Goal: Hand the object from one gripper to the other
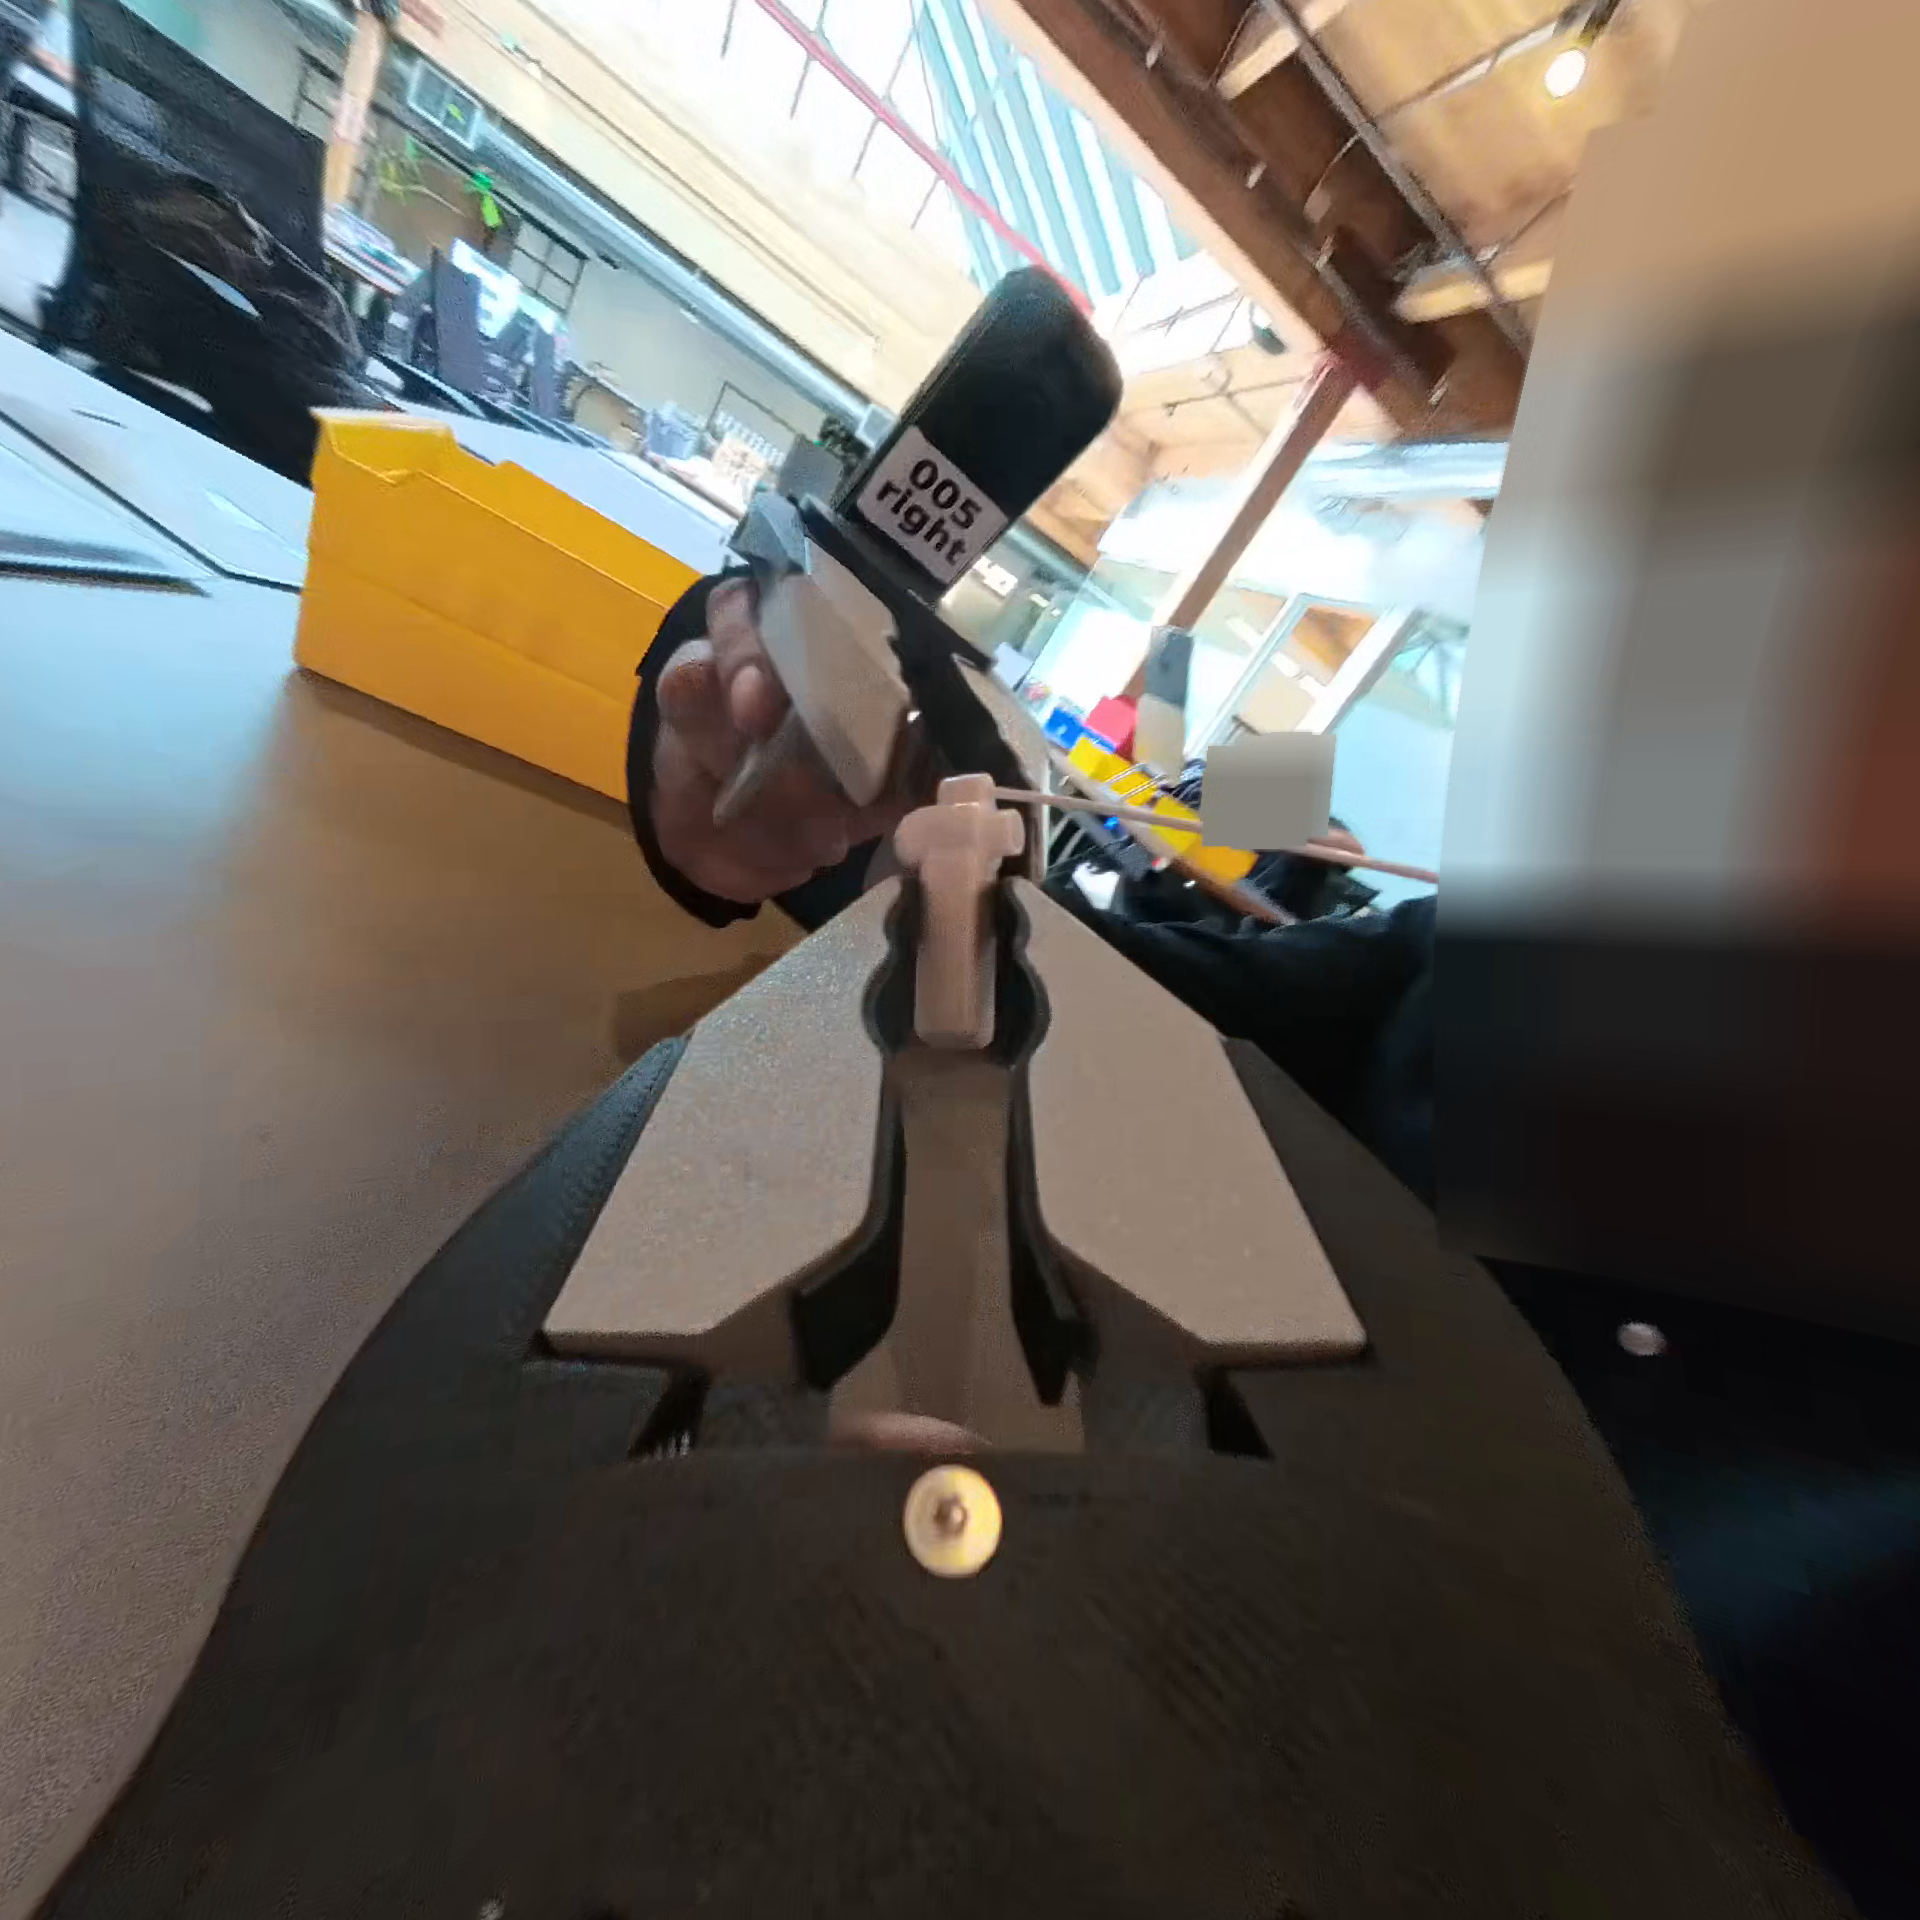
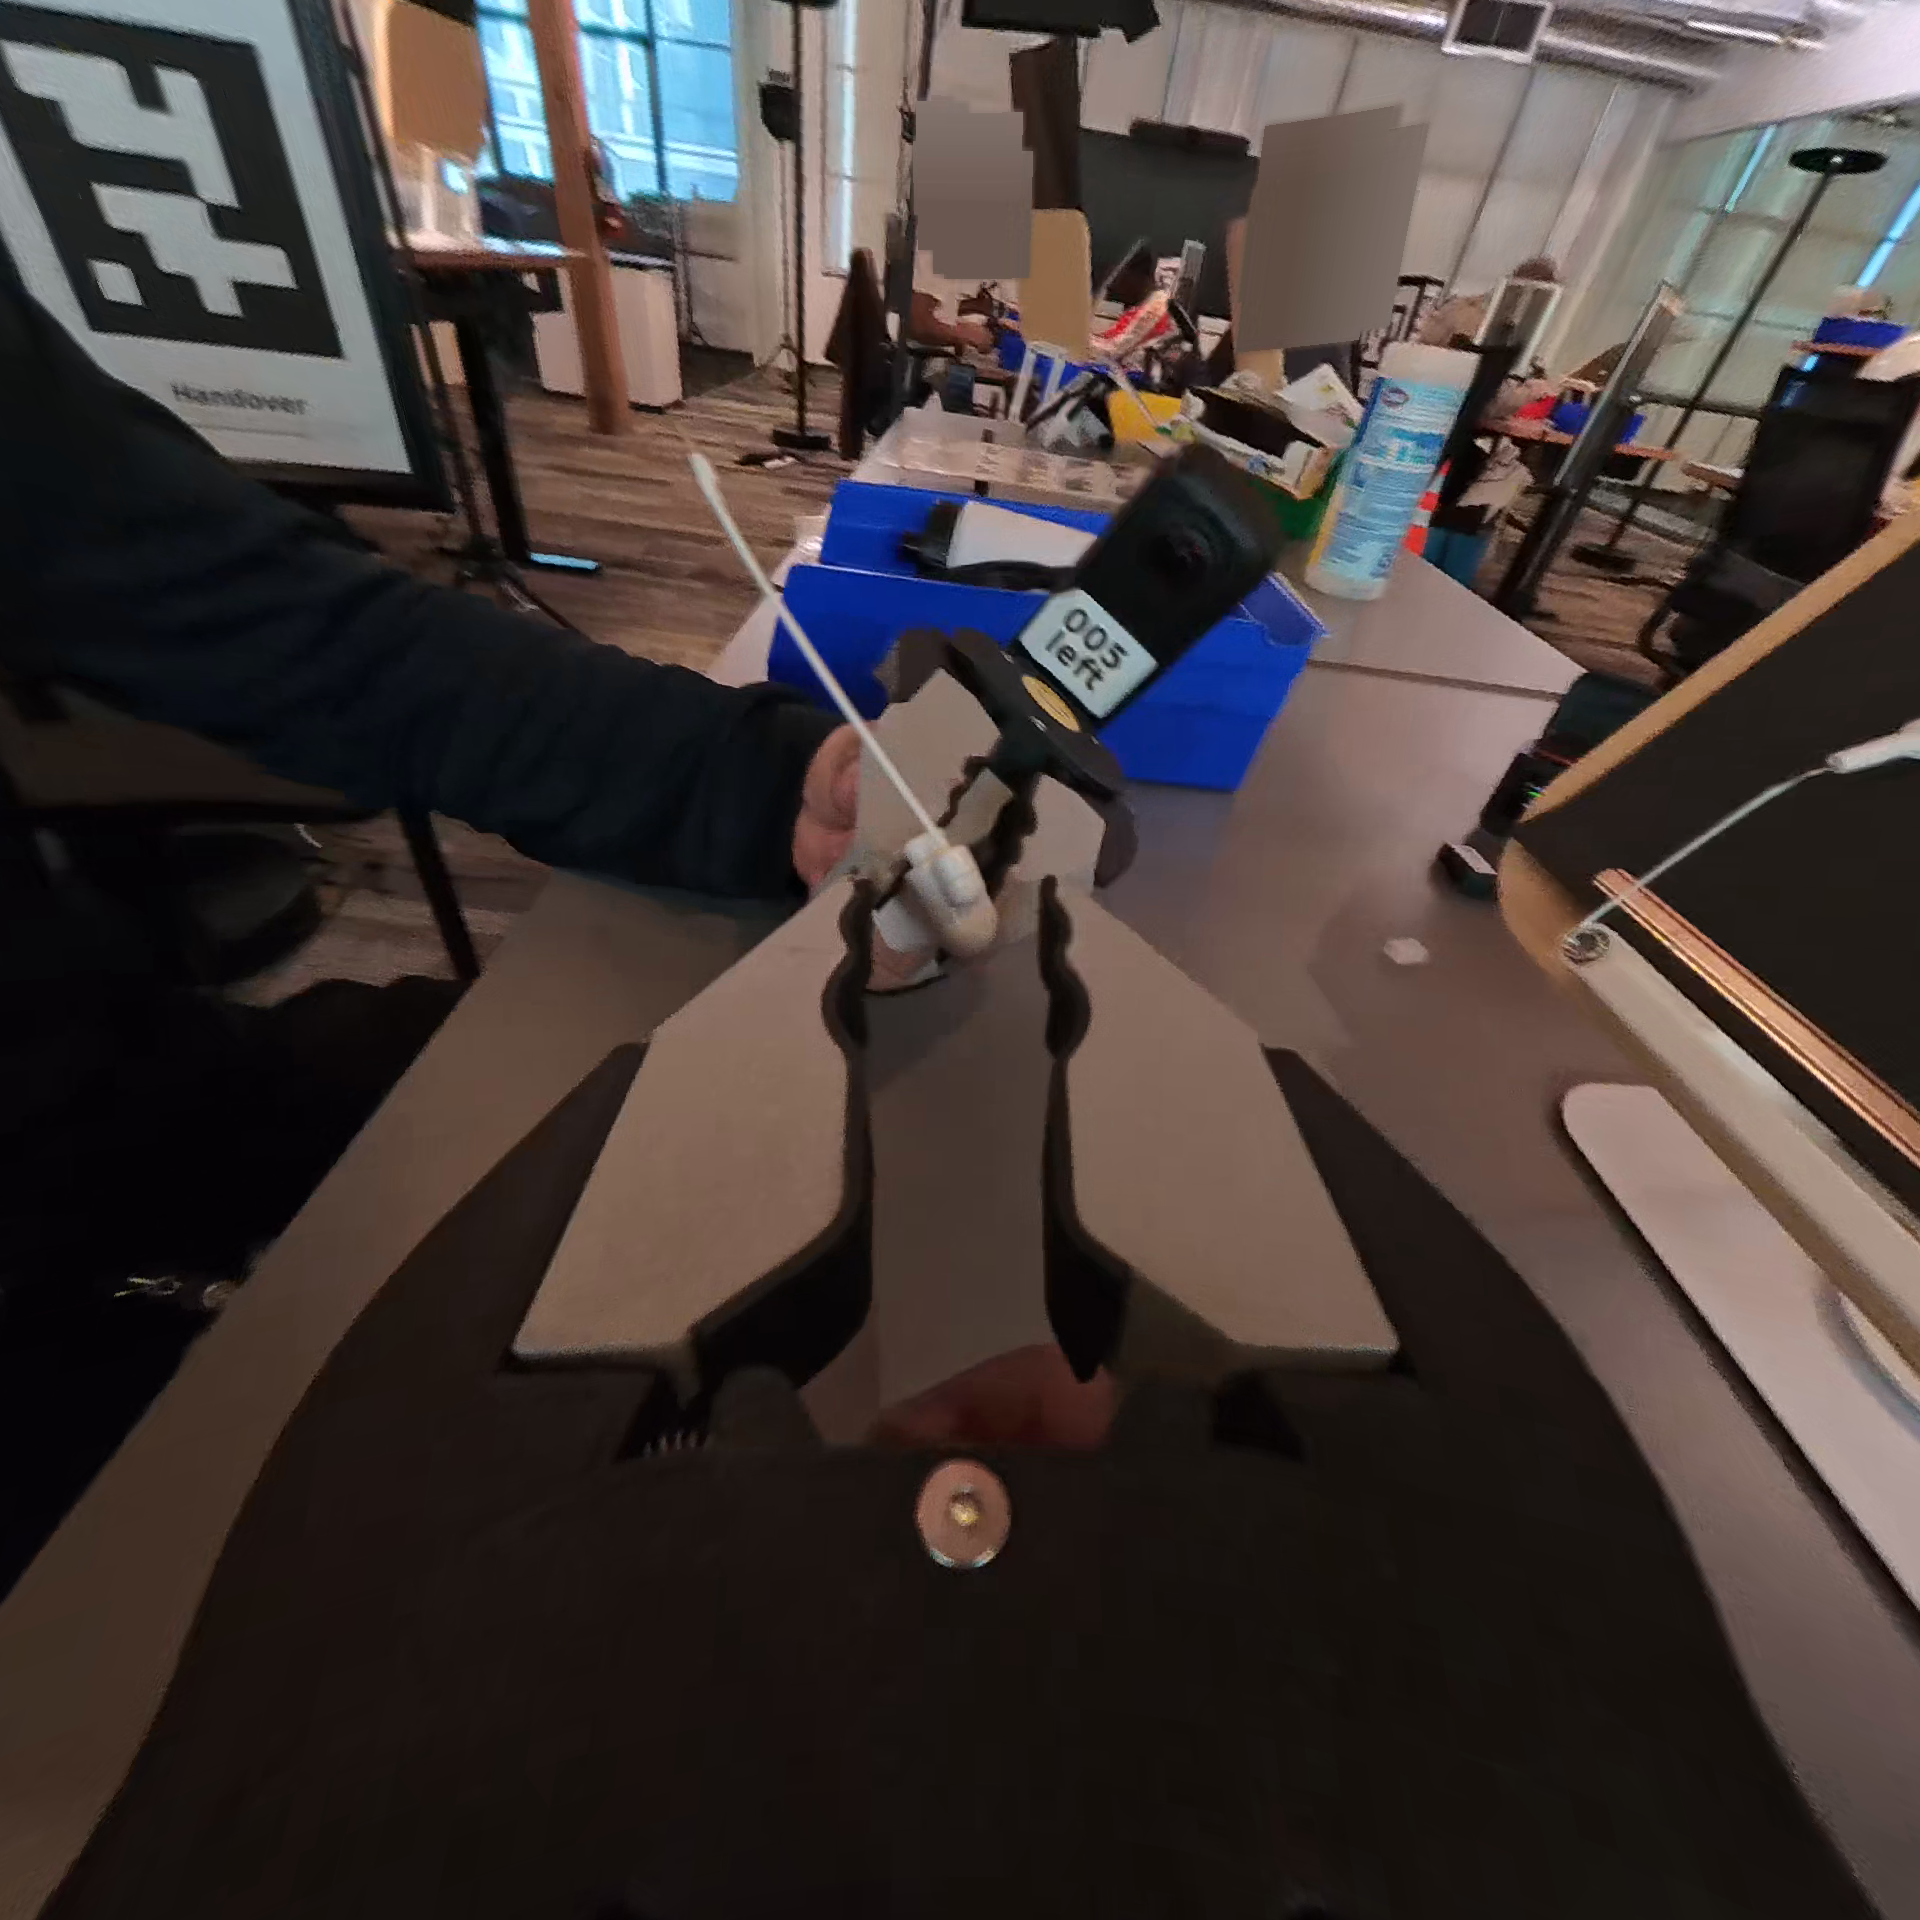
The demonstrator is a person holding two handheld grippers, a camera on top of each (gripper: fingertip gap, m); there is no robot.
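Handover object (image 1: pixel 951 925): a white plug with a thin cord, pinched in your left hand-held gripper (image 1: pixel 951 971). Your right hand-held gripper (image 2: pixel 948 940) is spread, its tips flanking the plug above the worktop (image 2: pixel 1351 831).

brown tabletop (image 1: pixel 208 883) with bins and desk clutter on it

in the left wrist view the smooth brown surface fills the left of the frame, and 1 yellow bin (image 1: pixel 468 582) sits on it at centre left, with pale flat sheets (image 1: pixel 125 488) lying beyond it toward the upper left. in the right wrist view the top looks grey-brown (image 2: pixel 1351 831); 2 blue bins (image 2: pixel 1195 686) stand at upper centre, a white wipes canister (image 2: pixel 1382 468) stands just right of them, a small dark device (image 2: pixel 1475 862) lies at centre right, and a pale flat pad (image 2: pixel 1704 1247) lies at lower right.
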